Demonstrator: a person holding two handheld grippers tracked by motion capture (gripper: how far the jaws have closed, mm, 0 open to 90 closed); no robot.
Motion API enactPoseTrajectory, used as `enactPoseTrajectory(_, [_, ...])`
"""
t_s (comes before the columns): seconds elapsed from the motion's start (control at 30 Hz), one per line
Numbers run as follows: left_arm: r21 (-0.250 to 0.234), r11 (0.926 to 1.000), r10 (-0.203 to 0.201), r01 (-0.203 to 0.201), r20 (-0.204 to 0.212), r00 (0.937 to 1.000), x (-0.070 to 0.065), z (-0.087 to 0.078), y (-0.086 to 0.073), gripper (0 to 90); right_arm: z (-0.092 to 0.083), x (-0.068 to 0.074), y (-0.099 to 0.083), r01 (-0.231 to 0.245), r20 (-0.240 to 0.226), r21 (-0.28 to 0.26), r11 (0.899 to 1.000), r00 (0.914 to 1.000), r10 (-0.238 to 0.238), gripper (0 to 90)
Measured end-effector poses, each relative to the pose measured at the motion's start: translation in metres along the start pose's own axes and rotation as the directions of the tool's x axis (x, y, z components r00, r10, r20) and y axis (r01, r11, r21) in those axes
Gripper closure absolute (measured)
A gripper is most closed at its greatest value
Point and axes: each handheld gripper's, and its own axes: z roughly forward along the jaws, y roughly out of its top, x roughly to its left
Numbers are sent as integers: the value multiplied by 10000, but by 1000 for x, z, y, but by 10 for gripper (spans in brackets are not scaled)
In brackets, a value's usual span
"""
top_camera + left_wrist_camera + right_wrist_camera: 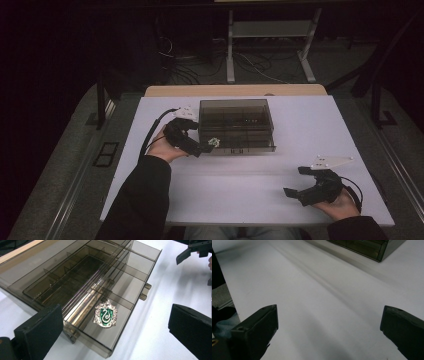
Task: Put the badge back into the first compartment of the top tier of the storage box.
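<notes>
The white table (240,190) carries a smoke-tinted plastic organizer box (236,125), seen from the high view just ahead of the left gripper (209,146) and well apart from the right gripper (291,186), which sits near the table's front edge. A drawer (117,305) stands pulled out of the box's front, toward the person.

The high view gives the layout but shows the badge (214,142) as hardly more than a pale speck at the left gripper's tips. The left gripper view shows what that speck is: a crest-shaped pin badge (105,317), silver-rimmed with a green enamel field and a silver serpent coiled on it, lying flat in the end compartment of the open drawer, straight ahead between the two jaws and touched by neither. That view also shows the drawer's dividers, the rows of compartments under the box's clear lid, and the right gripper (191,251) far off at the upper right. The right gripper view shows bare table between its own jaws and a corner of the box (372,248) far ahead.

The person's left hand (162,147) grips its tool from behind, forearm angled in from below, jaws aimed at the drawer's end; they are spread wide with nothing pinched. The right hand (342,202) rests low at the table's edge, jaws pointing leftward across the table, likewise spread wide and empty.
</notes>
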Motion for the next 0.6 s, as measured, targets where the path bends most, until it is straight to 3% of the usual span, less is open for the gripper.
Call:
enactPoseTrajectory(0.3, [-399, 9988, -308, 298, -245, 9992, -1, -10, -18, 0, 0, 1, 0, -47, -20, 38, 10000, 10000, 47, 13])
enactPoseTrajectory(0.6, [-483, 9975, -535, 513, -457, 9975, -5, -18, -32, 0, 0, 0, 0, -16, 9, -6, 10000, 10000, 16, 13])
